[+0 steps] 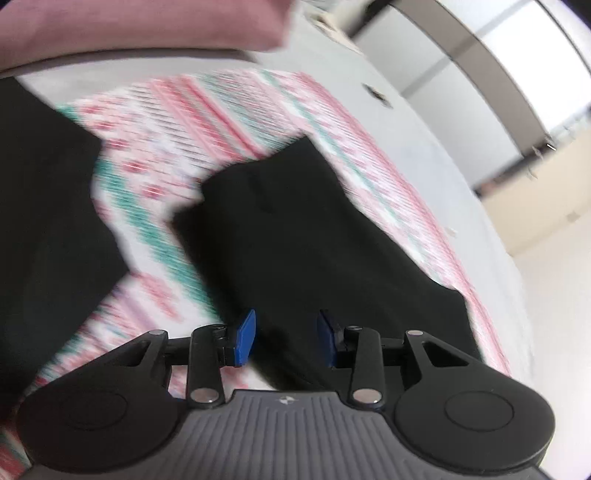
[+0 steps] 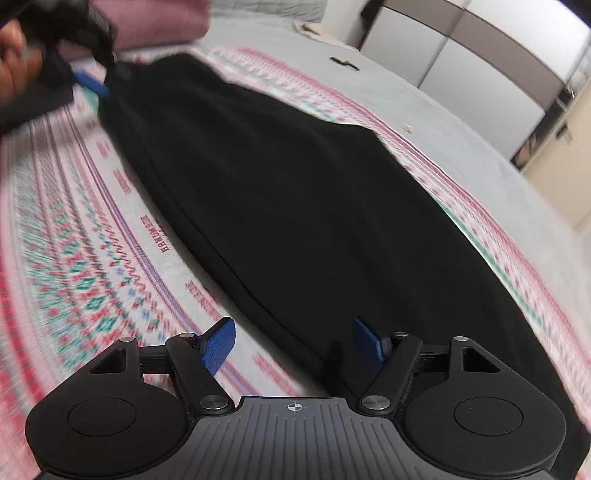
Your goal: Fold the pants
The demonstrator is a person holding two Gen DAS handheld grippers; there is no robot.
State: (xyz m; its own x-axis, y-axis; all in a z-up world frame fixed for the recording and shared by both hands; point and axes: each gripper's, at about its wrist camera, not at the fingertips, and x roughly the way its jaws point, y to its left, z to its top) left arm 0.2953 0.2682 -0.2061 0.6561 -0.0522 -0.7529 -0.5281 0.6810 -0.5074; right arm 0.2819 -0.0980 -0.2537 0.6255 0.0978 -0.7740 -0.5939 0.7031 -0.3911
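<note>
The black pants lie flat and long across a patterned blanket on a bed. My right gripper hovers open over their near edge, one pad above the blanket and the other above the black cloth, neither pressing. My left gripper is open just above black pants fabric, which shows in the gap without being pinched. In the right wrist view, a blue finger of the left gripper and a hand sit at the far end of the pants.
A second black cloth patch lies left of the left gripper; I cannot tell whether it belongs to the pants. A pink pillow sits at the bed's head. Grey sheet and wardrobe doors lie beyond. Both views are motion-blurred.
</note>
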